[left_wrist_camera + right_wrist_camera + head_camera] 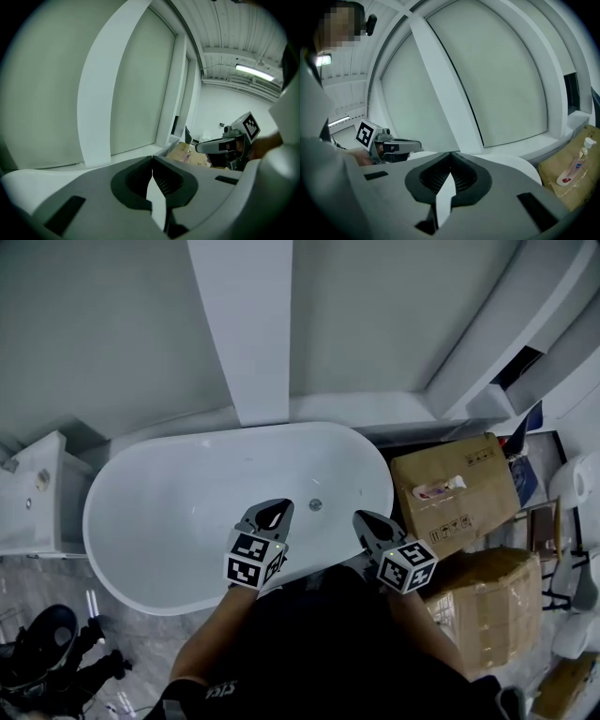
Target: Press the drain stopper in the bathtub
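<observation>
A white oval bathtub (pixel 169 521) lies below me in the head view. Its small round metal drain stopper (pixel 315 505) sits on the tub floor near the right end. My left gripper (pixel 274 506) hovers just left of the stopper, jaws shut with nothing between them. My right gripper (pixel 362 518) hangs just right of the stopper over the near rim, also shut and empty. In the left gripper view the left gripper (pixel 152 160) has its tips meeting, and the right gripper (pixel 220 146) shows beyond. In the right gripper view the right gripper (pixel 450 154) is closed; the stopper is hidden.
Two cardboard boxes (pixel 455 488) (pixel 487 606) stand right of the tub, a pump bottle (pixel 439 489) lying on the upper one. A white cabinet (pixel 33 493) stands at the left. A white pillar (pixel 246 324) rises behind the tub. Dark gear (pixel 47 648) lies on the floor.
</observation>
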A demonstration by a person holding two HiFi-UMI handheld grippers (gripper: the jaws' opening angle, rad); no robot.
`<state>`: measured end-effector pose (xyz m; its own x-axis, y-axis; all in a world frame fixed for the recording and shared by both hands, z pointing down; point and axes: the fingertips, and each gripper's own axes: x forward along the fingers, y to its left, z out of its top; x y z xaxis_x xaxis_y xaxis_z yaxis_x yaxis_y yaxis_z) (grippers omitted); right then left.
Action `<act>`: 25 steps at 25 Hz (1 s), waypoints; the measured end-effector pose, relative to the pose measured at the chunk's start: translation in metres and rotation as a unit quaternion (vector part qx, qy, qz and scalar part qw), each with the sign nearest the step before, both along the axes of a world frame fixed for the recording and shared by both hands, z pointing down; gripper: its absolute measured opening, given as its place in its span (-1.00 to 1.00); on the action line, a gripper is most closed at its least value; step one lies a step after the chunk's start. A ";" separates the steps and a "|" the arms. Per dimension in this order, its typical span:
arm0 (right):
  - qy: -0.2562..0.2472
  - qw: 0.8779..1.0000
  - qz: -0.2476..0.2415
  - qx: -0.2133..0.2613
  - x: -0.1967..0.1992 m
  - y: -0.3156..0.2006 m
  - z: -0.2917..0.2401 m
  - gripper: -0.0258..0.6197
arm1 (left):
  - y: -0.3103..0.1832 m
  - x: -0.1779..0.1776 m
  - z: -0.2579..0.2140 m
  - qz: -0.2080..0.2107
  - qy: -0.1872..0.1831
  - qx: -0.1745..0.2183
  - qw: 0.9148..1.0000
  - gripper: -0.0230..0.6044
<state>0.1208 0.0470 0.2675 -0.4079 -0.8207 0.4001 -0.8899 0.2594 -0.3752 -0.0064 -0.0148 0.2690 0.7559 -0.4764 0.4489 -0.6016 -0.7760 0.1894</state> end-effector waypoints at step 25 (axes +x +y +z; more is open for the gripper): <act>0.004 0.982 -0.106 -0.157 0.044 -0.076 0.189 -0.88 | -0.049 0.044 0.182 -0.056 -0.064 -0.142 0.986 -0.87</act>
<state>0.1646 -0.0286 0.4568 -0.5516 -0.5534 0.6241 -0.8319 0.3105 -0.4599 0.0373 -0.0635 0.4514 0.6347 -0.3946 0.6644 -0.7134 -0.6296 0.3077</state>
